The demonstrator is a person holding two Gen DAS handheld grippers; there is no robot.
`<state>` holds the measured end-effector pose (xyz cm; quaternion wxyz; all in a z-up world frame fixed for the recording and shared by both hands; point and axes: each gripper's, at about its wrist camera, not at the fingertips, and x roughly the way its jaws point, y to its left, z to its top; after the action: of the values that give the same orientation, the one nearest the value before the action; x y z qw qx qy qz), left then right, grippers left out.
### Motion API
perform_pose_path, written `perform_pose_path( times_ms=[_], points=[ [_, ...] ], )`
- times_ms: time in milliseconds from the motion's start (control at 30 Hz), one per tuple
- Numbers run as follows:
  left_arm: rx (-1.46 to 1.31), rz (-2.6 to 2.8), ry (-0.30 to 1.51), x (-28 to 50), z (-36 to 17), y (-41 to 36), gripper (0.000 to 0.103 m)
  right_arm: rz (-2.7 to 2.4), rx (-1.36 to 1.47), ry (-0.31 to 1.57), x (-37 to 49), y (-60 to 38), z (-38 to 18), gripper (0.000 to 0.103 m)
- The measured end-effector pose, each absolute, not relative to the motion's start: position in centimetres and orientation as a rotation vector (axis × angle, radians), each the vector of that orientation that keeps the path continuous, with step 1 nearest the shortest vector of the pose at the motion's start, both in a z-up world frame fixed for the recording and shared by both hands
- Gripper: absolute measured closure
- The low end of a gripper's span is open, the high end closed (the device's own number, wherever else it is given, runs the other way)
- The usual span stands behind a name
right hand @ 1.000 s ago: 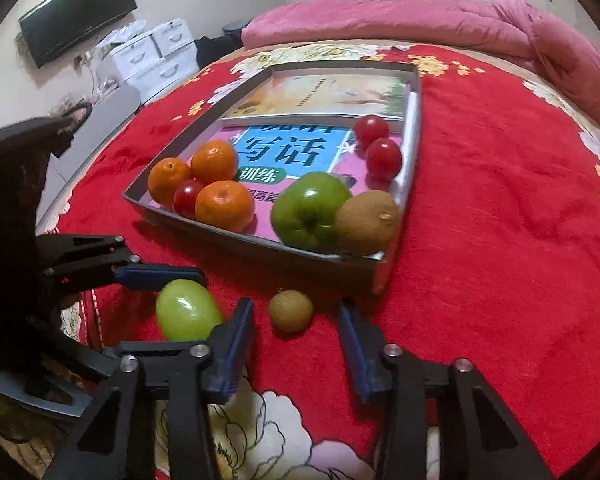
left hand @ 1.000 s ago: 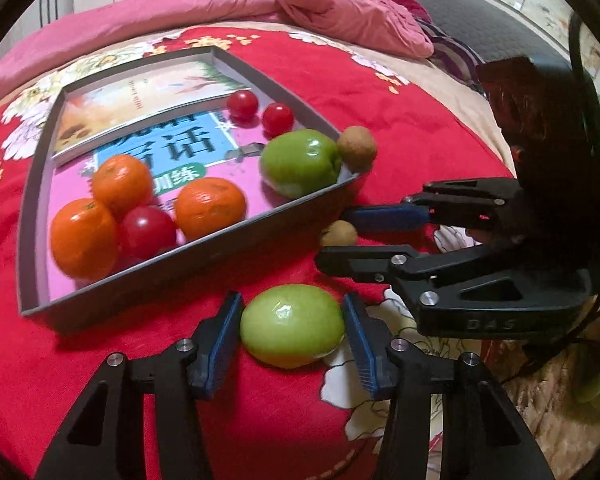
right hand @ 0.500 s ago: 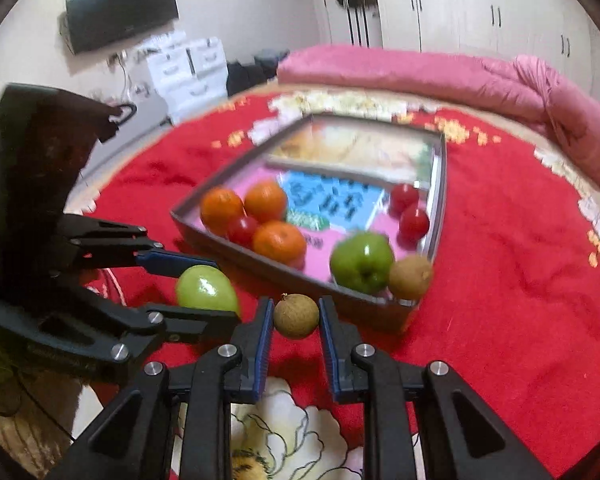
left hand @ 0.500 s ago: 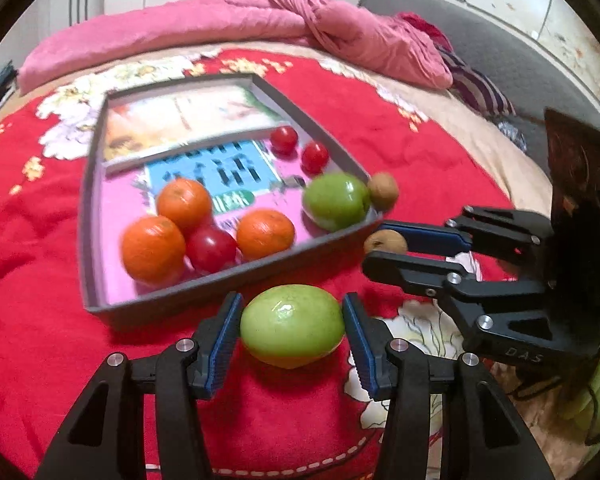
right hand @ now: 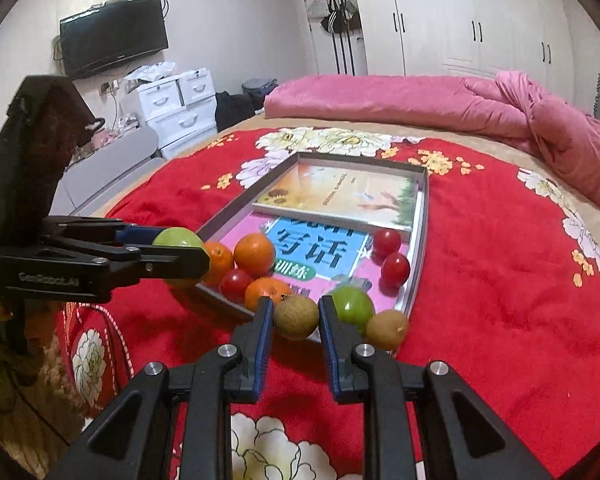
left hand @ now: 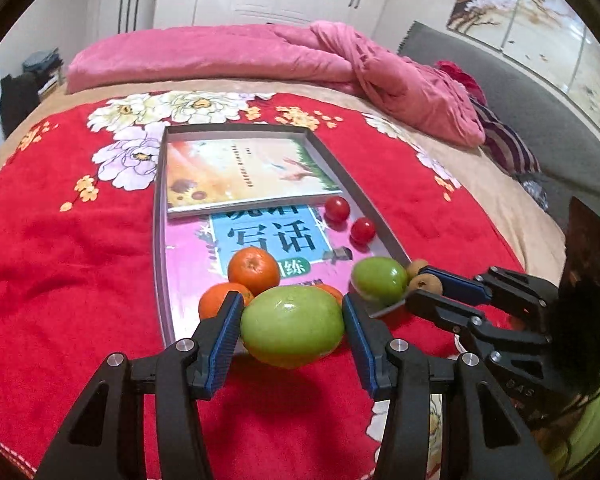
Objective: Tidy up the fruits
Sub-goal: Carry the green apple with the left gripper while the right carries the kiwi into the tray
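We had most fruit in the shallow grey tray on the red bedspread. Our left gripper clasped the large green apple, our right gripper the small brown longan, both lifted near the tray's near edge, not yet placed.

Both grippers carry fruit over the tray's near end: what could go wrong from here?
The tray's near end is already crowded with oranges, so the green fruit in the left gripper may knock them on landing. The small brown fruit in the right gripper is round and could slip.
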<state>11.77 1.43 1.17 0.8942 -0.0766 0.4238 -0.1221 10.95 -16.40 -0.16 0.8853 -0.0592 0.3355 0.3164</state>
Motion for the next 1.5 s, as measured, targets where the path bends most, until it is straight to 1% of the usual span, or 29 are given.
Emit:
perform_pose_path(
  times_ms=[333, 800, 1500],
  points=[
    [-0.167, -0.223, 0.903, 13.6, -0.1, 0.6, 0.050, 0.660, -0.166, 0.663, 11.3, -14.5, 0.1, 0.080],
    [-0.145, -0.188, 0.912, 14.7, -0.6, 0.3, 0.050, 0.663, -0.198, 0.664, 11.9, -13.9, -0.7, 0.080],
    [-0.146, -0.181, 0.911, 15.0, -0.9, 0.5, 0.050, 0.642, -0.267, 0.713, 12.1, -13.2, -2.8, 0.080]
  ],
)
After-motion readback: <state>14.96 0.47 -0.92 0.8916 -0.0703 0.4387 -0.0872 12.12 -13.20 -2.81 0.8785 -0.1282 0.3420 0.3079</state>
